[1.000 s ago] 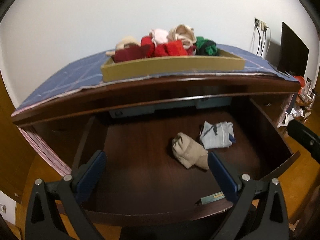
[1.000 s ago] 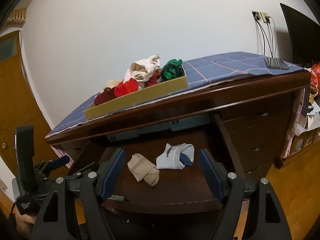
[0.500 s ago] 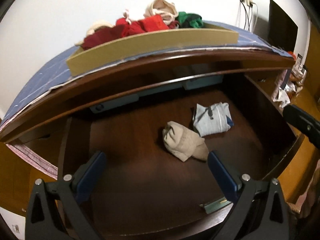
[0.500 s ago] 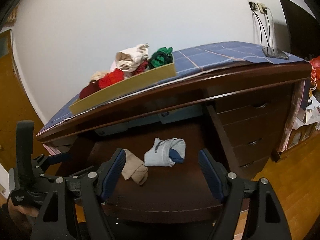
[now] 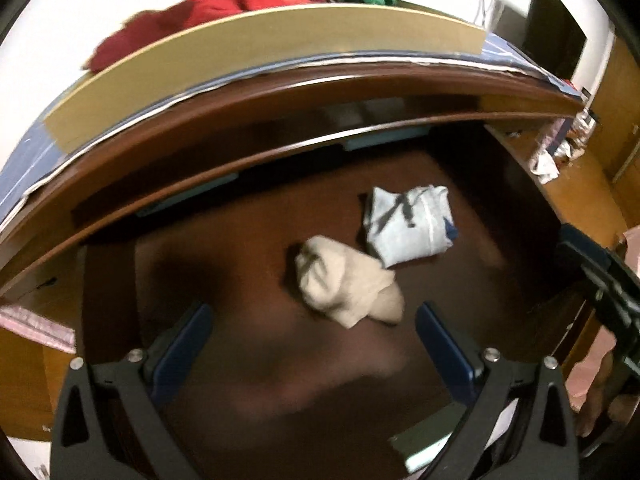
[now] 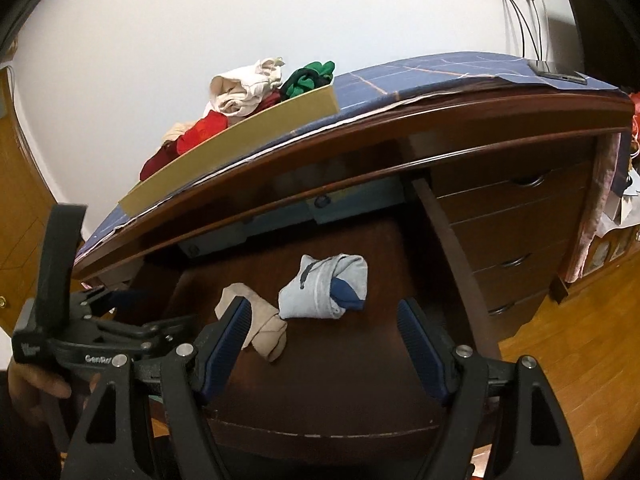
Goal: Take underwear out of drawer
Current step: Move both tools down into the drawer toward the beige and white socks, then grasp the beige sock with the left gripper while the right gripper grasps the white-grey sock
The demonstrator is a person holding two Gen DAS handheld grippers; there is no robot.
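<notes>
Under the desk top with its blue checked cloth, the pulled-out drawer lies open before you, its dark wooden floor bare but for two bundles. Up on the cloth sits your cardboard tray, heaped with red, cream and green underwear. Down in the drawer, the pale blue rolled pair lies toward the right, and the beige rolled pair rests just beside it, nearer you. Your left gripper hangs above the drawer floor, jaws spread wide, holding nothing, the beige pair just ahead of its blue pads. Your right gripper is likewise spread and holds nothing, above the drawer's front
</notes>
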